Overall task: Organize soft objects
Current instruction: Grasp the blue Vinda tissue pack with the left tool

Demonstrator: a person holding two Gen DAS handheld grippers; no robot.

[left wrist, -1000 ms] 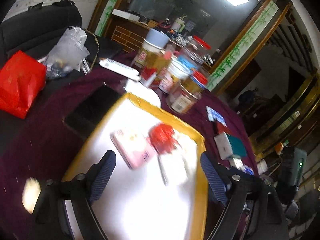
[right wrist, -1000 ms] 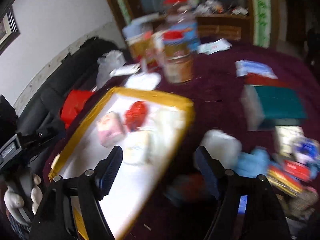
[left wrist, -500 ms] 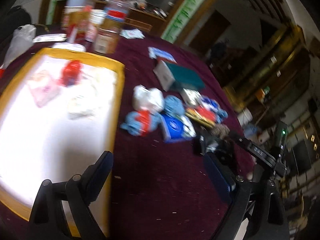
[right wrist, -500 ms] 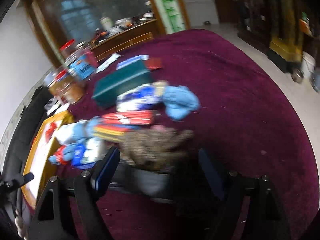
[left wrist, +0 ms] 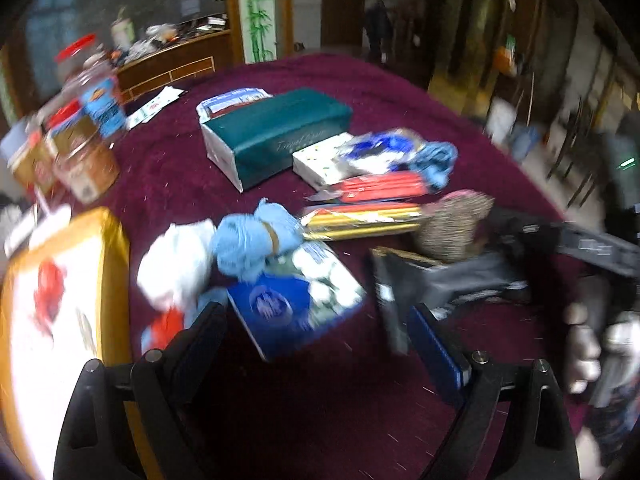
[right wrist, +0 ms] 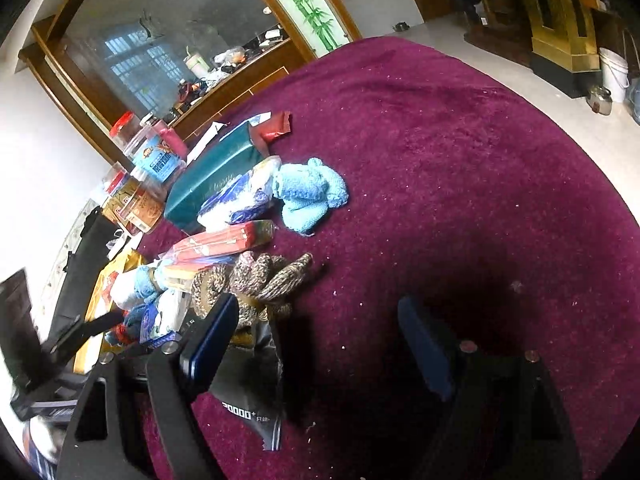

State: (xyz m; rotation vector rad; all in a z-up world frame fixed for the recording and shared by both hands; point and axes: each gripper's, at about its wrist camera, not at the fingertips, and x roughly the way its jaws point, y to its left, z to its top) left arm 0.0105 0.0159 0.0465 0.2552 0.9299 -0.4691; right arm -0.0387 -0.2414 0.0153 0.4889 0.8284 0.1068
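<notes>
both grippers wide, empty. right gripper (right wrist: 316,344) straddles the dark glossy pouch (right wrist: 250,384) beside the brown knitted bundle (right wrist: 260,280); risk: grabs pouch instead.

Home; food jars (left wrist: 86,148), sideboard (right wrist: 236,80)

A round table under a plush maroon cloth (right wrist: 460,168) fills most of both views. Behind it runs a low wooden sideboard (right wrist: 244,80) cluttered with small items, backed by a large wood-framed glass panel (right wrist: 160,40) that reflects a barred window. A bamboo-painted strip (right wrist: 308,4) borders the frame. The floor is pale tile (right wrist: 592,128), with a white bucket (right wrist: 614,74) beside dark and gilt wooden furniture (right wrist: 560,20).
</notes>
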